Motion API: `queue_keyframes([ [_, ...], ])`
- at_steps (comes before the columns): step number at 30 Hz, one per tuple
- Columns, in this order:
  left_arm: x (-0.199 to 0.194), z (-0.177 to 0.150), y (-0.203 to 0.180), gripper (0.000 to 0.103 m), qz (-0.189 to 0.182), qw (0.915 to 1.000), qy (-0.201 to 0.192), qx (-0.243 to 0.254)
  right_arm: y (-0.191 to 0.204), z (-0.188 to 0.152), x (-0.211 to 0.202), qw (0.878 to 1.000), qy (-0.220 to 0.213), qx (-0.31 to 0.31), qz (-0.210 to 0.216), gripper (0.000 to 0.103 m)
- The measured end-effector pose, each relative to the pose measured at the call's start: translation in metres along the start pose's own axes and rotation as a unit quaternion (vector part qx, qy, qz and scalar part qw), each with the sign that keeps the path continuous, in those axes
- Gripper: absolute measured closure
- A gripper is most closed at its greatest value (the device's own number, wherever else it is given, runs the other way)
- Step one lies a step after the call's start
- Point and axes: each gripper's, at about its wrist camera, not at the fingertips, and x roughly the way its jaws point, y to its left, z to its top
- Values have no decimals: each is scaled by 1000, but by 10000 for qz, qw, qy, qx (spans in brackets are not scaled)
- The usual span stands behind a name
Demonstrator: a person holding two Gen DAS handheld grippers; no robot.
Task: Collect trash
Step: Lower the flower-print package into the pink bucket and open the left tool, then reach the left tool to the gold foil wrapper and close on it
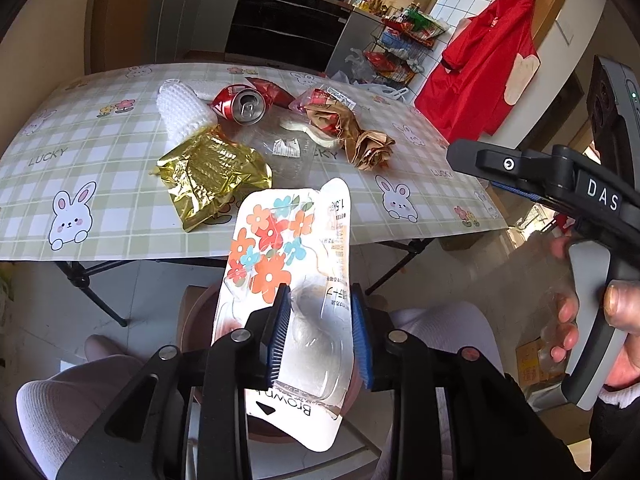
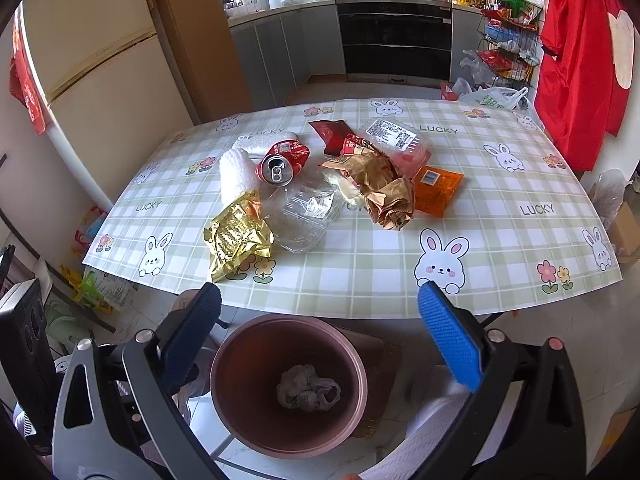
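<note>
- Trash is in three places: a pile on the table (image 2: 500,240), one piece in the left gripper (image 1: 322,332), and a crumpled bag (image 2: 308,390) at the bottom of the bin (image 2: 224,360).
- The bin stands on the floor just off the table's near edge, directly under the right gripper (image 2: 328,344).
- The left gripper pinches a blister pack (image 1: 288,248) with a flowered card back; its pads press the clear bubble from both sides. The pack is held off the table, over the near edge.
- The right gripper is spread wide with nothing between its fingers.
- On the table lie a can (image 2: 280,162), gold foil (image 2: 236,236), a clear tray (image 2: 304,216), brown paper (image 2: 380,192), an orange packet (image 2: 436,188), a red wrapper (image 2: 330,132), a labelled pink pack (image 2: 400,140) and white foam (image 2: 236,172), heaped and touching one another.
- Step in hand, as I judge it: the pack is on its way to the bin, and the right gripper is free for the next piece.
- Next move: bring the pack over the bin's mouth and let go; the stiff card may catch the rim if dropped edge-on.
- The right gripper then needs a piece it can pinch; the foil or the brown paper look easiest.
</note>
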Motion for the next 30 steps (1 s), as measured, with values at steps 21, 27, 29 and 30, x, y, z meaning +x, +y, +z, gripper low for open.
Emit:
queue_keyframes([
  [21,0,7,-7,40,191,9995,-86,246,4,-1,2,10000,26,-64,-11,6],
  [27,-13,17,6,33,390,9985,-347,138,3,-1,1,10000,19,-52,-1,6],
  [29,-19,22,10,30,548,9973,-467,129,2,0,1,10000,15,-44,-4,6],
  [30,-21,24,12,27,631,9965,-526,146,2,0,2,10000,18,-42,-9,6],
])
